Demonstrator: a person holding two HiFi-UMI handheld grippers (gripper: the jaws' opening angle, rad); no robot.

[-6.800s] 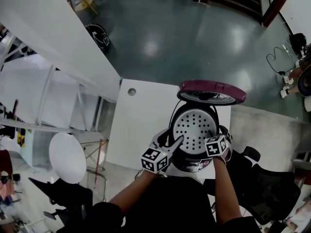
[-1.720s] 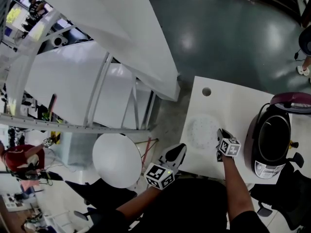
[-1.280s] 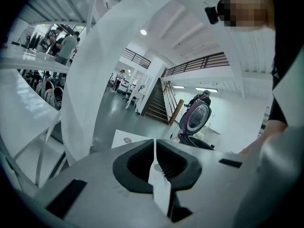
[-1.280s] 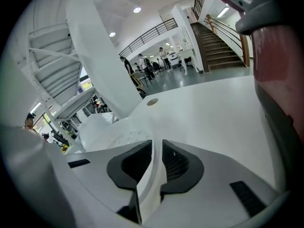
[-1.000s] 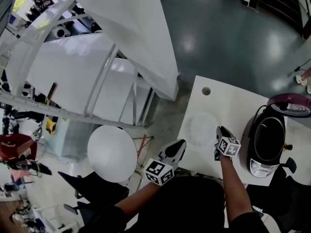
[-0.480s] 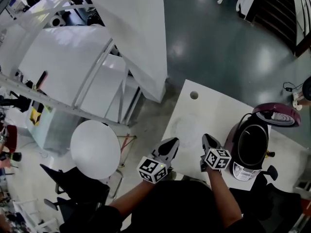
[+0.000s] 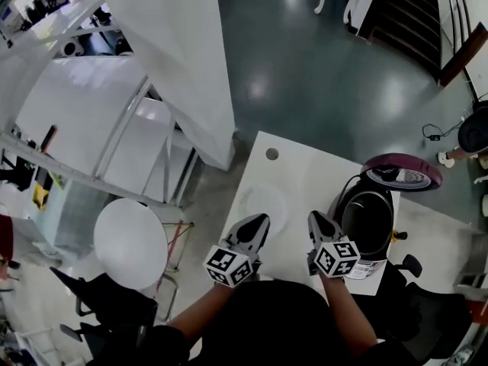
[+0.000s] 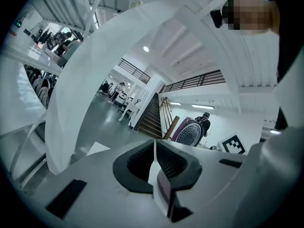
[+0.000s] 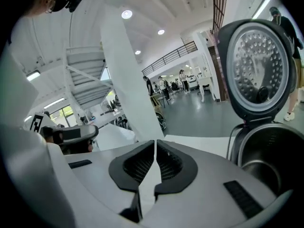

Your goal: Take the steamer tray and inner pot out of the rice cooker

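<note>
The black rice cooker (image 7: 374, 254) stands at the right end of the white rectangular table (image 7: 305, 170). Its round, purple-rimmed lid (image 7: 402, 172) is swung up at the body's 12 o'clock. The metal inner pot (image 9: 259, 171) sits inside the body.

A pale, round, perforated steamer tray (image 7: 263, 204) lies flat on the table at 9 o'clock from the cooker. It is so faint against the white top that its edge is hard to trace.

The left gripper (image 7: 259, 218) hovers at the tray's 6 o'clock, jaws clenched together on nothing (image 8: 155, 142). The right gripper (image 7: 315, 216) hangs at 8 o'clock from the cooker. Its jaws have just been closing and now meet with nothing between them (image 9: 155, 144).
</note>
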